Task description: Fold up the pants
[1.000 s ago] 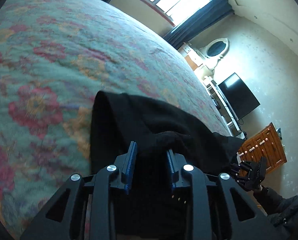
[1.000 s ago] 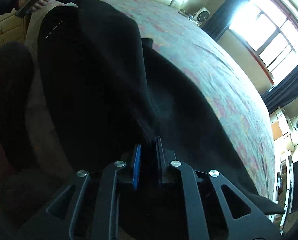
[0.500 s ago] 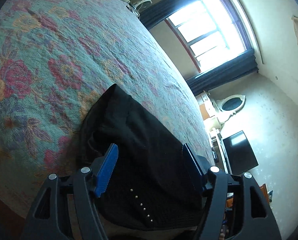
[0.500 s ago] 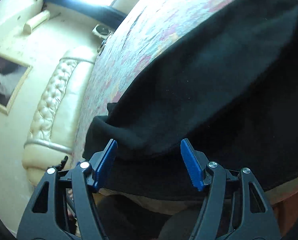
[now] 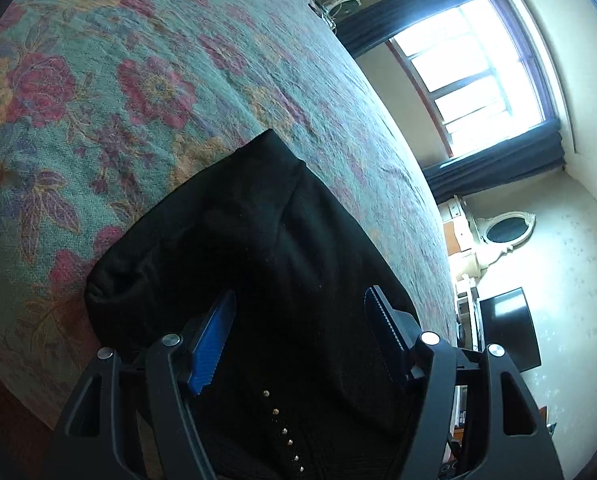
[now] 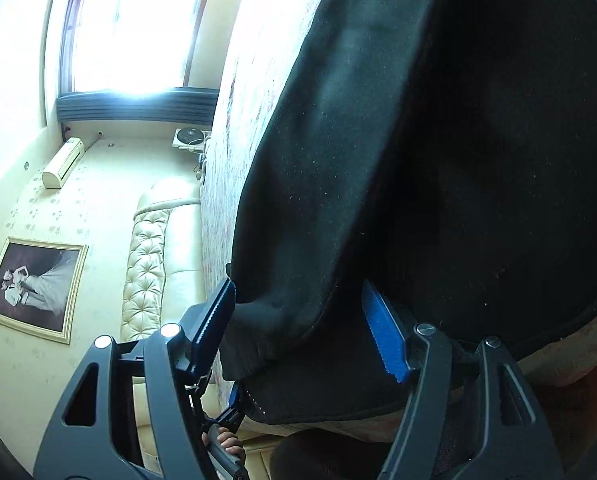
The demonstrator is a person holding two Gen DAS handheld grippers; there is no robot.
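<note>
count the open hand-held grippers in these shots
2. The left hand-held gripper is open over the black pants on the floral bedspread. The right hand-held gripper is open around a folded edge of the pants, not clamping it.

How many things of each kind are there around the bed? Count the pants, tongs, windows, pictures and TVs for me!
Pants: 1
Tongs: 2, the left tongs and the right tongs
Window: 1
Picture: 1
TV: 1
Total: 6
</note>
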